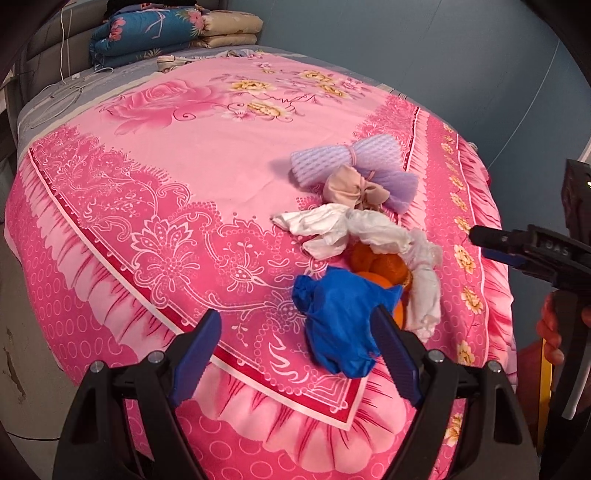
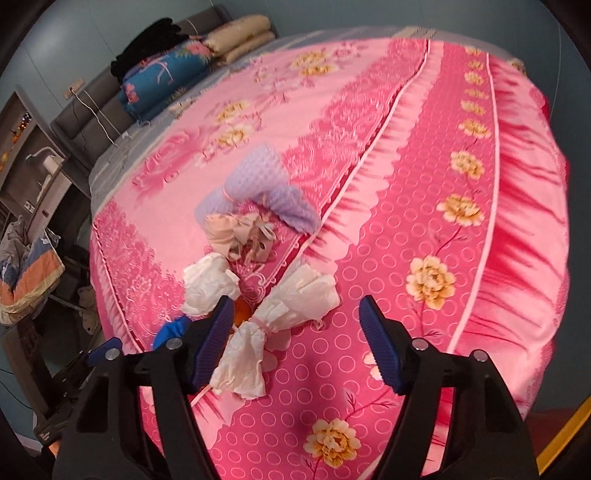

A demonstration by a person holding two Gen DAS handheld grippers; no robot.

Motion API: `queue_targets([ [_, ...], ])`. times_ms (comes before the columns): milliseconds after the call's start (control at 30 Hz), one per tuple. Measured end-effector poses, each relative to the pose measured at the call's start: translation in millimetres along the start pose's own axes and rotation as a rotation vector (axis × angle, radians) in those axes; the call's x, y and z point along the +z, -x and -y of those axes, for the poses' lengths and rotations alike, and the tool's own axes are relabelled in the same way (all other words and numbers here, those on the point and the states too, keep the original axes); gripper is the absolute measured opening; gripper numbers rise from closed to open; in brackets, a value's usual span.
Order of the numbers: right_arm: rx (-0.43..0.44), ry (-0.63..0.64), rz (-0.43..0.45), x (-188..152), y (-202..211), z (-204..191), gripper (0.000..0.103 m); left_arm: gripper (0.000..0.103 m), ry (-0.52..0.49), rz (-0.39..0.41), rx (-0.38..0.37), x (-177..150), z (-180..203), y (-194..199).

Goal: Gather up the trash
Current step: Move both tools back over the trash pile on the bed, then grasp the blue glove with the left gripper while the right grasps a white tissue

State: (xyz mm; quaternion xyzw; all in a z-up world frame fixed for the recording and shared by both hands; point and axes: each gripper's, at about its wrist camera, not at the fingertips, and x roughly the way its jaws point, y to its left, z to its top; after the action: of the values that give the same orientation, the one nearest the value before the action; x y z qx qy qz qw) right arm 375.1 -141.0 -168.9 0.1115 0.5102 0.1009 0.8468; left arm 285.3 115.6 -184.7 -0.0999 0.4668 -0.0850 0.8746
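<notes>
Trash lies in a cluster on the bed (image 1: 166, 155), near its right edge. The blue glove (image 1: 340, 321) is the nearest item of the cluster, with white tissue (image 1: 332, 225) just behind it. Left gripper (image 1: 295, 354) fingers are apart, empty, beside the glove. Right gripper (image 2: 295, 343) fingers are apart, empty. The glove is likely light, limp and slippery; pinch a bunched fold at mid-body.

A bed covered by a pink floral bedspread (image 1: 192, 155) carries a cluster near its right edge: a lavender foam net bundle (image 1: 351, 164) farthest, a beige crumpled wrapper (image 1: 343, 188), white tissues (image 1: 347, 227), orange peel (image 1: 376, 264), and a blue glove (image 1: 340, 317) nearest. Folded quilts (image 1: 147, 33) sit stacked at the far end.
</notes>
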Motion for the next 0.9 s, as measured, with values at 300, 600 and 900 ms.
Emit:
queue_targets([
  [300,-0.017,-0.003,-0.114,5.1,-47.8,-4.0,0.052,0.079,0.007,-0.033,-0.025,9.3,-2.7,-25.4],
  [600,-0.029,0.019,-0.170,5.0,-69.5,-11.3,0.046,0.058,-0.019,-0.054,-0.072,11.0,5.8,-38.8],
  [900,-0.029,0.046,-0.166,1.2,-75.5,-22.0,0.024,0.014,-0.067,-0.073,-0.121,3.8,16.3,-40.1],
])
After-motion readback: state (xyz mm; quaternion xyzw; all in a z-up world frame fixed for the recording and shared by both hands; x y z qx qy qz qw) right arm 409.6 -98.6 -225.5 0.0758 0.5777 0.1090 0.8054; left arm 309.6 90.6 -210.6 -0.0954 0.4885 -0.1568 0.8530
